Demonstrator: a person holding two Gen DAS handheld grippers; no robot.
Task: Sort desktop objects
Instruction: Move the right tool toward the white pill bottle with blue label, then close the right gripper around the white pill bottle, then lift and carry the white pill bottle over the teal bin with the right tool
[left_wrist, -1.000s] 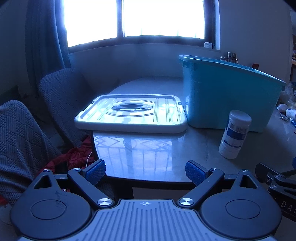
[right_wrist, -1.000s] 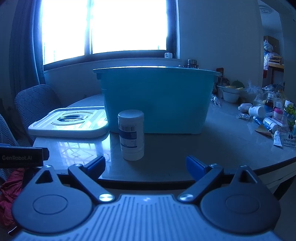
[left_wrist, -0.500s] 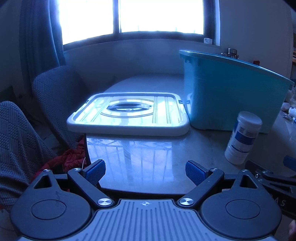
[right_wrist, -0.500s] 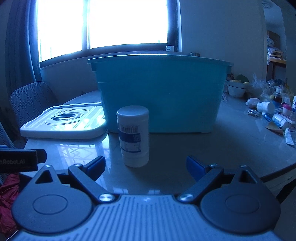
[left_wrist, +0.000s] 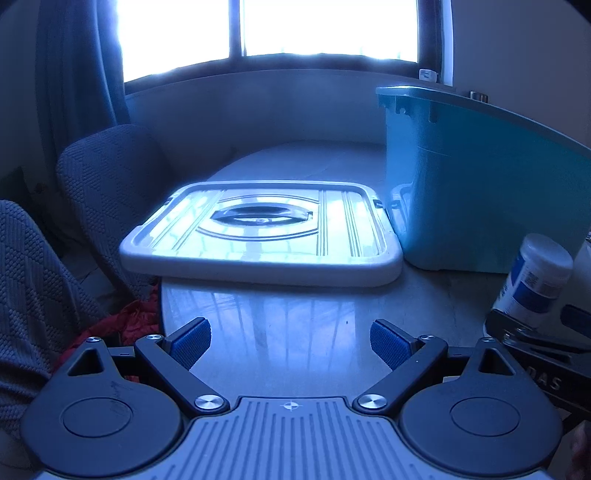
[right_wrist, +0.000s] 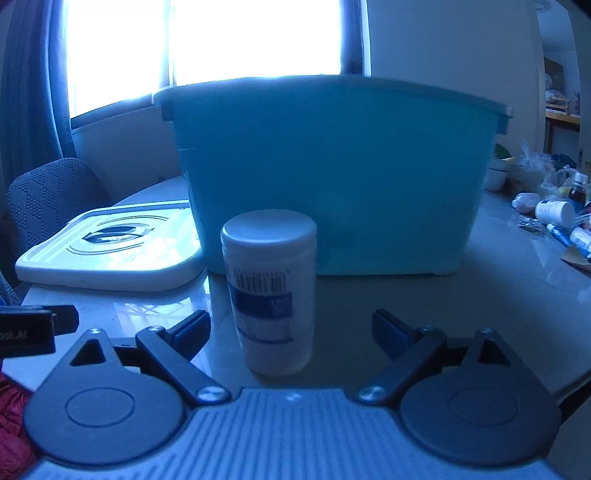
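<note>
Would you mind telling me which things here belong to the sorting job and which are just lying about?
Job: white bottle, teal bin, bin lid, right gripper closing around the bottle.
Lying about: chair, window, red cloth.

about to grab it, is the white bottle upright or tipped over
Upright. The bottle stands on its base on the table, cap on top, in front of the bin.

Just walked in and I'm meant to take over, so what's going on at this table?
A person holds a gripper in each hand. The right gripper has its jaws either side of a white bottle, closing but not touching it. The left gripper is open over bare table, facing the white lid beside the teal bin.
</note>
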